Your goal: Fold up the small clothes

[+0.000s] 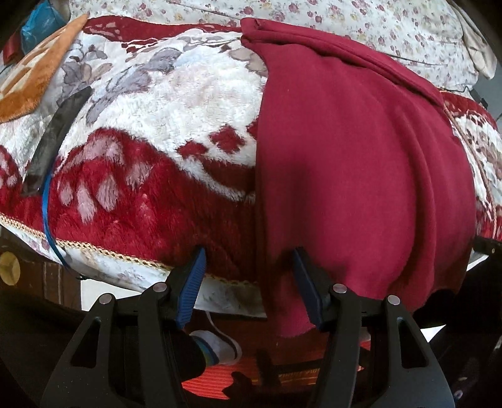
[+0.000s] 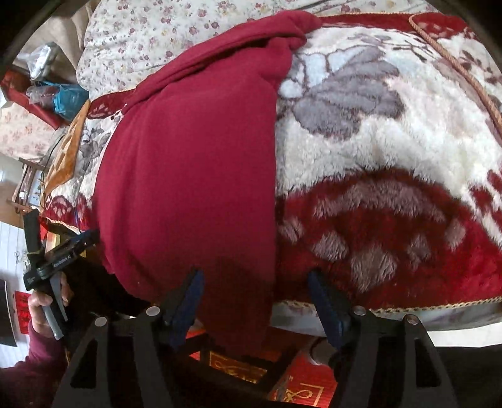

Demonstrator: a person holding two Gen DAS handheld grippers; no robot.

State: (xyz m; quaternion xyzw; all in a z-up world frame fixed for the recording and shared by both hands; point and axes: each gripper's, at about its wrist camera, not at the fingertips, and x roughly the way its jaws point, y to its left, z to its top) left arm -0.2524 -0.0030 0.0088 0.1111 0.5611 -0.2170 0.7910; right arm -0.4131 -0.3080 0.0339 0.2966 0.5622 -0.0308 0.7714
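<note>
- Dark red fleece garment [image 1: 351,175] is laid out lengthwise on a fluffy red and white floral blanket [image 1: 150,131] covering the bed, with its near hem hanging over the bed edge.
- Looks like it's been folded along its length: the left wrist view shows one straight edge on the left and a few soft ridges running down the middle.
- Left gripper [image 1: 249,290] has its jaws apart, right at the hanging hem. The garment's lower left corner drops down between the blue pads [image 1: 191,288], but nothing is pinched.
- Right gripper [image 2: 255,306] is apart too, with the other bottom corner of the garment [image 2: 188,175] dangling between its fingers, loose, not clamped.
- From the right wrist view you can see the left gripper [image 2: 89,236] over at the left edge, with a hand [image 2: 42,309] in a dark red sleeve [image 2: 29,376] squeezing its grey trigger.
- Further back there's a small-flowered quilt [image 1: 360,25], and an orange plush mat [image 1: 28,81] off on the left.
- Below the bed edge, a foot in a white sock [image 1: 216,345] shows, standing on a red patterned floor mat [image 2: 301,379].
</note>
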